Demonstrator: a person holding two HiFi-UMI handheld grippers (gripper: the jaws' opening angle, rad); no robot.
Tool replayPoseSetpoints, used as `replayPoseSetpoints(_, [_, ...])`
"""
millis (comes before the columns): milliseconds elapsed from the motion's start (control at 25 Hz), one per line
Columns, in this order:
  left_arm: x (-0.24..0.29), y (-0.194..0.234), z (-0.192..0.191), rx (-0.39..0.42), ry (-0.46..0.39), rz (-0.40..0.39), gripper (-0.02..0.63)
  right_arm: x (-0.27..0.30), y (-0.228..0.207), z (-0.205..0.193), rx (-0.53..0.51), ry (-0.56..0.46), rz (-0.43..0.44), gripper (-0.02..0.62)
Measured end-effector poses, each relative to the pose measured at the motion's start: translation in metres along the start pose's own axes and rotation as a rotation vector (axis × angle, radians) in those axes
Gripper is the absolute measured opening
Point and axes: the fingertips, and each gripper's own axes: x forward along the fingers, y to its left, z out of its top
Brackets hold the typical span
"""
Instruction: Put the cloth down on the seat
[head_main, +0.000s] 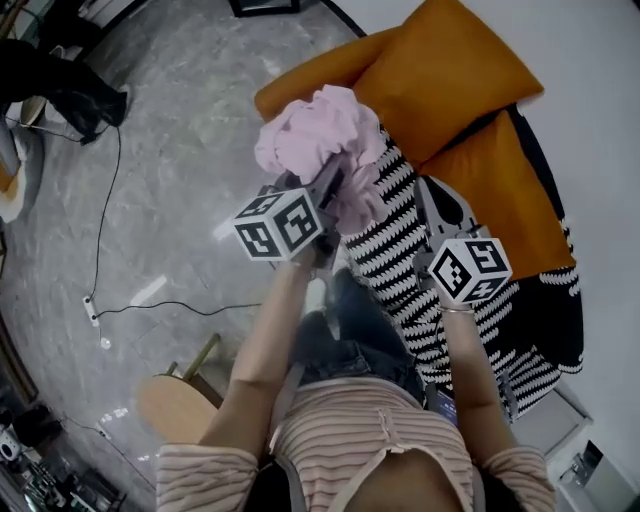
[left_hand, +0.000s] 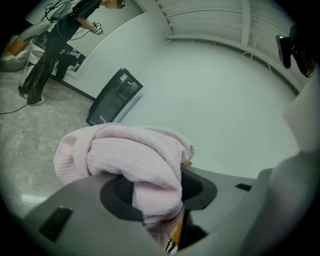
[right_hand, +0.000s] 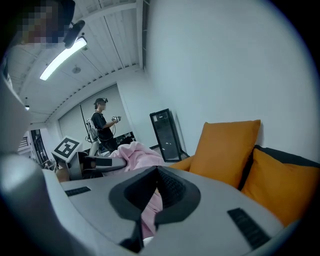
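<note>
Cloth, pinched in left gripper and right gripper, hangs upper centre above striped seat; laying-down remains.

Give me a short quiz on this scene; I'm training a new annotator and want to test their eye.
1. True or false: the pink cloth already lies spread on the throw.
2. The back cushions are: A orange, B green, C blue?
3. What pattern does the throw have?

Key
1. False: the cloth is bunched up in the jaws of the left gripper, held off the throw.
2. A.
3. Black-and-white stripes.
</note>
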Motion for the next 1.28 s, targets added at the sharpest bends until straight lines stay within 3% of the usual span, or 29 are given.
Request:
replayPoseSetpoints(560, [0.114,0.070,-0.027,-0.069,0.044,0.106,0.183,0.093,-0.055,-0.038,-0.019,0.137,0.043,0.008])
replayPoseSetpoints(1280, [0.207,0.172,-0.106,-0.194,0.132,0.233,0.183,0.165,-0.097,-0.113,0.019,0.290,0.058,0.008])
